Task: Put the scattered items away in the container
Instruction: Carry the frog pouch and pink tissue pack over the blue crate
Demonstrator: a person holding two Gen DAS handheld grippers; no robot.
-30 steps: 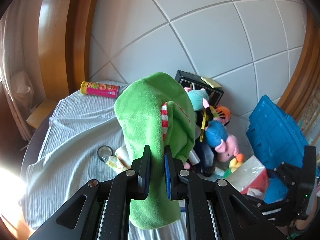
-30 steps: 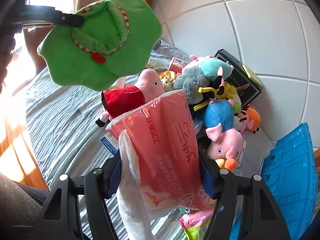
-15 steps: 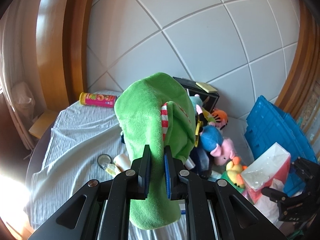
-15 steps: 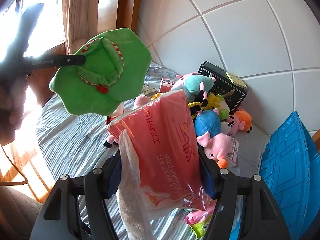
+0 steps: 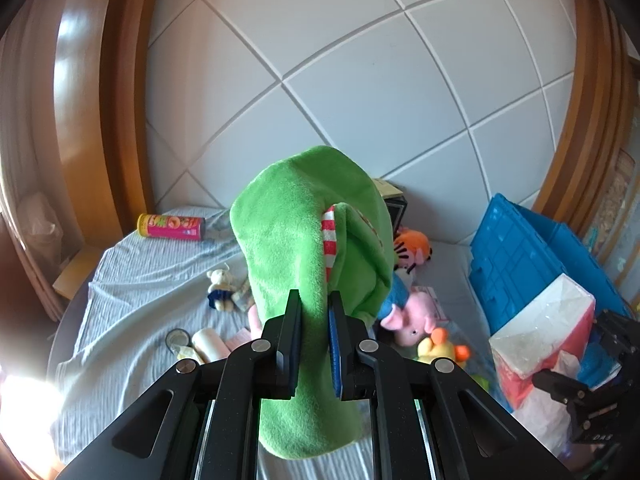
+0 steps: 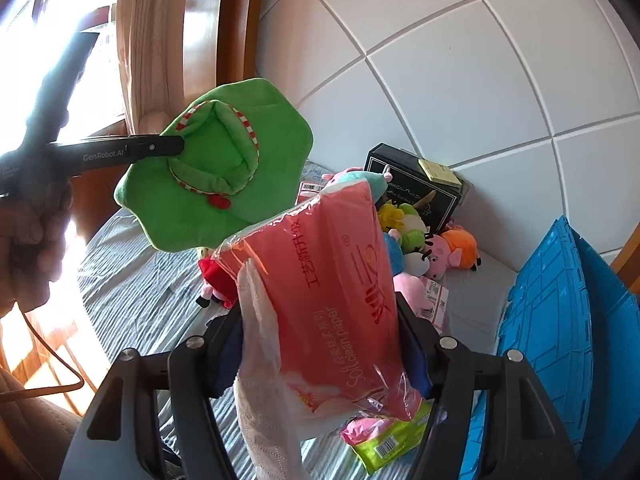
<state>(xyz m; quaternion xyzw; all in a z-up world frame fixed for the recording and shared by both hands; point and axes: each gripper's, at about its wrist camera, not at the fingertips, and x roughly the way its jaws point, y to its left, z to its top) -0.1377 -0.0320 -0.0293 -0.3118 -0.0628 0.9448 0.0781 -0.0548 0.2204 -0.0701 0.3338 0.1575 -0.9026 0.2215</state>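
Transport step: both claws loaded, both loads up in the air over the bed (image 5: 132, 280). Left claw (image 5: 314, 344) clenched on the edge of the green plush hat (image 5: 304, 248); hat hangs free, red-white striped trim visible. Right claw (image 6: 320, 344) grasping the pink tissue pack (image 6: 332, 292) across its width, loose white tissue trailing out the bottom.

Container: blue crate (image 6: 560, 320), at the right edge of the bed, looks folded or tipped, opening not visible from either view. My read: next move is to swing both loads right, get over the crate's mouth, then release. Need to confirm the opening first. Hat is floppy, so drop from low.

Count, as far as visible:
- crate: 1
- hat: 1
- tissue pack: 1
- snack tube (image 5: 171, 227): 1
- black box (image 6: 416, 184): 1
- small bear toy (image 5: 220, 288): 1
- plush pile (image 6: 424, 248): several, overlapping, can't count exactly.
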